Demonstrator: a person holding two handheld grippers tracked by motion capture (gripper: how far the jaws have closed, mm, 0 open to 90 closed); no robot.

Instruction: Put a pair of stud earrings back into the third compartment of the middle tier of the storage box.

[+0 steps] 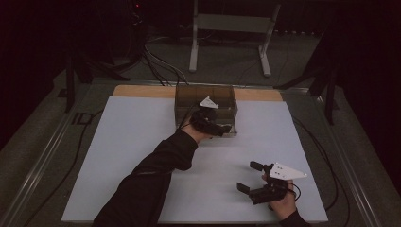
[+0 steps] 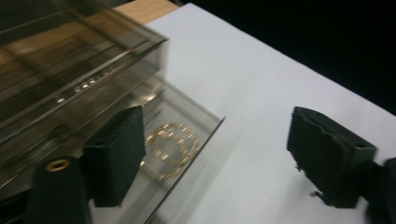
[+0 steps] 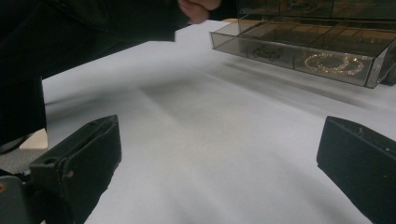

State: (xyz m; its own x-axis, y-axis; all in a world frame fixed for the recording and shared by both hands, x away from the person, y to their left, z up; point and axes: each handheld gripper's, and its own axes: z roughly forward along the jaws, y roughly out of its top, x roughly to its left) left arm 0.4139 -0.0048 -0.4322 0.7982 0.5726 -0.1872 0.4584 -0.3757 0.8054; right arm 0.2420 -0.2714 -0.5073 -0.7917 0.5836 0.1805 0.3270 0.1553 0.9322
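here, smoky drawer box (image 1: 205, 100) long side facing person, left claw (image 1: 220, 127) agape, right claw (image 1: 249, 177) agape

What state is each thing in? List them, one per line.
Smoked plastic organiser box: upright at the table's far edge, bottom drawer pulled out.
Gold bracelets: lying in the open drawer.
Left gripper: open, at the drawer's corner, holding nothing.
Right gripper: open, empty, over the white tabletop.
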